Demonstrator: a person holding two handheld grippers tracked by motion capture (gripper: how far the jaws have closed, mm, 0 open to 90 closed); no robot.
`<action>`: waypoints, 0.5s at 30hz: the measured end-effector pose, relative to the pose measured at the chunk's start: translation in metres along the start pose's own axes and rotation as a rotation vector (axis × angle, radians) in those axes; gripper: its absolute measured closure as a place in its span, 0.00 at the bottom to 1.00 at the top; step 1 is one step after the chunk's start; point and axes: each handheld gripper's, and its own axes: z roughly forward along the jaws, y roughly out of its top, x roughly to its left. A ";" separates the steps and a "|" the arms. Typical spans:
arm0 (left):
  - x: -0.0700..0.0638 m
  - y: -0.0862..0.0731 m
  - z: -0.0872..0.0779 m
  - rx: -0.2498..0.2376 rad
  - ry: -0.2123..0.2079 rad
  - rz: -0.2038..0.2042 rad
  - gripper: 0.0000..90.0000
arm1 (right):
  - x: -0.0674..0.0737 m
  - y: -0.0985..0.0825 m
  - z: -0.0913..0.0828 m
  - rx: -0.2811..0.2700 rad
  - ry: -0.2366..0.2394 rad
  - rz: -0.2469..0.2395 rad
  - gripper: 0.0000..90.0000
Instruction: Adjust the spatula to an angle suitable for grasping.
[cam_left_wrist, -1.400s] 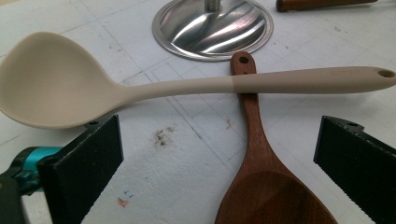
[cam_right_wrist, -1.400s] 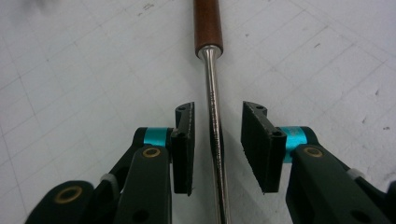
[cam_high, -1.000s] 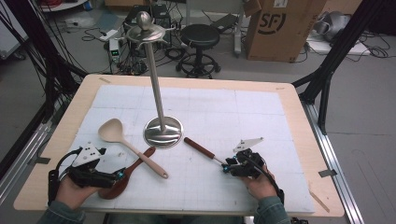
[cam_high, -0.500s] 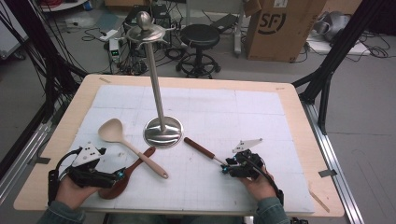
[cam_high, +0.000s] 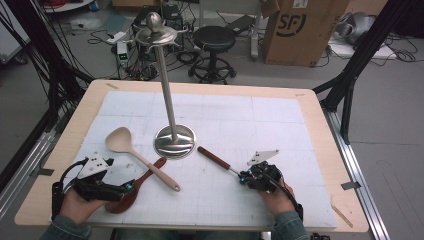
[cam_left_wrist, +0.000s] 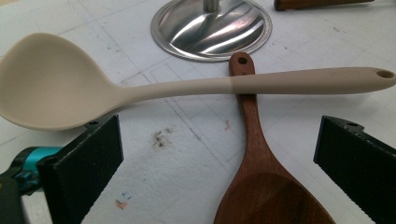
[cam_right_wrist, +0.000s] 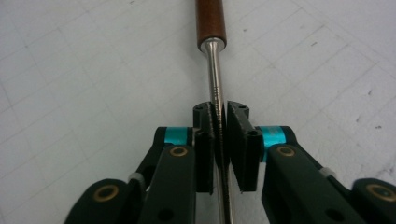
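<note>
Black ribbed pads of right gripper (cam_right_wrist: 219, 135) just closing, now clamped on thin steel shank of wood-handled utensil (cam_high: 216, 158), 5 o'clock on white grid mat (cam_high: 280, 125). Left gripper (cam_high: 131, 186) jaws wide, straddling dark wooden spoon (cam_left_wrist: 261, 186), 7 o'clock. Matte beige silicone ladle (cam_left_wrist: 60, 84) crosses its handle. Polished round-base steel stand (cam_high: 173, 140) centre.

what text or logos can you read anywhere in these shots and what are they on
"SF": printed in dark letters on the cardboard box on the floor beyond the table, high view.
A faint embossed mark on the cream spoon's handle near its hanging hole, left gripper view: too small to read.
Pen marks on the white mat: no legible words.
Nothing else readable.
</note>
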 end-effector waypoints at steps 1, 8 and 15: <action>0.000 0.000 0.000 0.000 0.000 0.000 0.02 | 0.000 0.000 0.000 0.002 0.000 0.000 0.90; 0.000 0.000 0.000 -0.007 -0.002 0.004 0.02 | 0.000 0.001 0.000 0.002 0.001 -0.006 0.92; -0.001 0.000 0.000 -0.016 0.000 0.008 0.02 | 0.001 0.001 -0.001 0.005 0.006 -0.010 0.92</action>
